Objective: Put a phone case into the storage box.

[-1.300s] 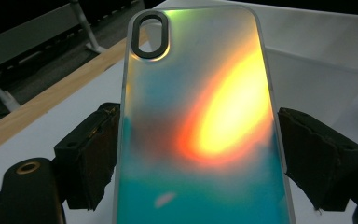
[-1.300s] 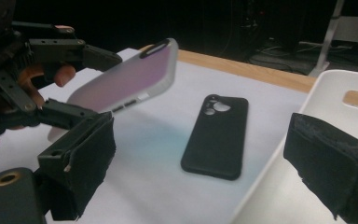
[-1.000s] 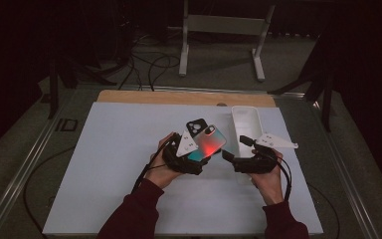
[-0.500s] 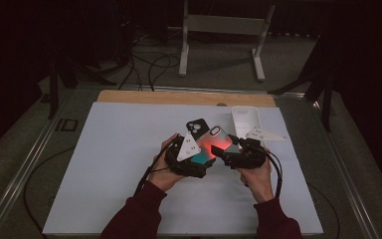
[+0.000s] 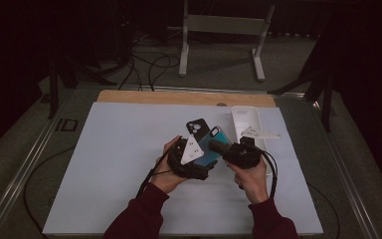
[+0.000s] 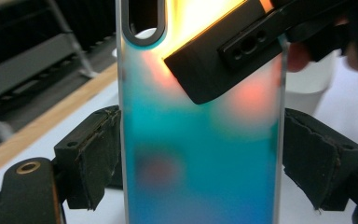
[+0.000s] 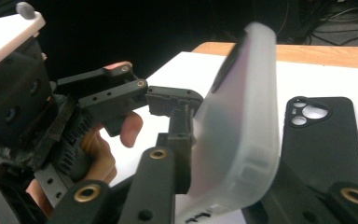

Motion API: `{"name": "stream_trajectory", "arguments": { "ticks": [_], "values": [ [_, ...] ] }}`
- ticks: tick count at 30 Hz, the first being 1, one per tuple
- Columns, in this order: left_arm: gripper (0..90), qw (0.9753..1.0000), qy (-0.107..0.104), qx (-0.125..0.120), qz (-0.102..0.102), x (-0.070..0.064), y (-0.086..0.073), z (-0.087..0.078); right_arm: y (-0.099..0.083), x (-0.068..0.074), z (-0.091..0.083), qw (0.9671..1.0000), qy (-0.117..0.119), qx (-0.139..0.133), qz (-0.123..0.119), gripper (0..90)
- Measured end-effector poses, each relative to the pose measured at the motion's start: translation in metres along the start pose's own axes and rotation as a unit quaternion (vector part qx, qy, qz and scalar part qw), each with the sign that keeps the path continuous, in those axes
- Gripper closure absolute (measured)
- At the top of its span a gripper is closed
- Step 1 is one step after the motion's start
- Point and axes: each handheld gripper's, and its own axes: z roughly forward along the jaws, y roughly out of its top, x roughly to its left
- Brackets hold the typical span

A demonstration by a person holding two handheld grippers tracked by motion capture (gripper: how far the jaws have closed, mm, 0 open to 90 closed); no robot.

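High view: person's forearms in dark red sleeves enter from the bottom. Left gripper (image 5: 204,154) and right gripper (image 5: 218,148) meet near the middle of the white table (image 5: 119,149), both on a teal phone case (image 5: 213,142) held just above the surface. A black phone case (image 5: 197,128) lies flat on the table just behind it. A white tray (image 5: 247,119) sits to the right, near the table's far edge. A strip of bare wood (image 5: 179,97) runs along the far side.

Left gripper view: the translucent phone case (image 6: 200,154), teal below and orange-lit above, stands upright between the two padded jaws, which press its long edges — clamped on it. Camera cut-out (image 6: 143,23) at top. One jaw of the right gripper (image 6: 242,51) lies across the case's upper face.

Right gripper view: frosted phone case (image 7: 242,130) seen edge-on, tilted, sitting between this gripper's jaws; they close on its lower end. Left gripper (image 7: 168,100) holds it from the far side, a finger (image 7: 130,128) beneath. Black phone case (image 7: 321,135) flat on the table beyond.
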Motion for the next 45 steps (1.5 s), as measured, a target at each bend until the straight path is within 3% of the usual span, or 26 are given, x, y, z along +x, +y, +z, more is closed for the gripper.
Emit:
{"name": "stream_trajectory", "arguments": {
  "ticks": [2, 5, 7, 22, 30, 38, 45],
  "values": [
    [16.5, 0.9999, 0.013, 0.005, 0.008, -0.002, -0.001, 0.002, -0.001, 0.003, 0.002, 1.0, 0.001, 0.0, -0.007, 86.4],
    [15.2, 1.0, 0.004, 0.002, -0.001, 0.0, -0.003, 0.001, -0.002, 0.008, 0.004, 0.9995, -0.014, 0.006, -0.03, 86.9],
    [13.2, 0.9999, -0.008, 0.005, -0.007, 0.002, -0.004, 0.0, -0.002, 0.008, 0.004, 0.9993, -0.018, 0.007, -0.033, 87.0],
    [4.5, 0.9981, -0.035, 0.0, -0.05, 0.018, -0.007, -0.011, 0.006, 0.003, -0.005, 0.9977, -0.041, -0.001, -0.053, 86.8],
    [3.4, 0.9956, -0.058, 0.0, -0.074, 0.03, -0.012, -0.018, 0.008, 0.004, -0.012, 0.9977, -0.023, -0.002, -0.064, 86.9],
    [2.9, 0.9939, -0.077, 0.013, -0.077, 0.033, -0.015, -0.016, 0.01, 0.008, -0.016, 0.9956, -0.001, 0.002, -0.093, 86.9],
    [3.5, 0.9913, -0.103, 0.015, -0.081, 0.032, -0.016, -0.014, 0.013, 0.01, -0.019, 0.9949, 0.028, 0.0, -0.097, 86.8]
  ]
}}
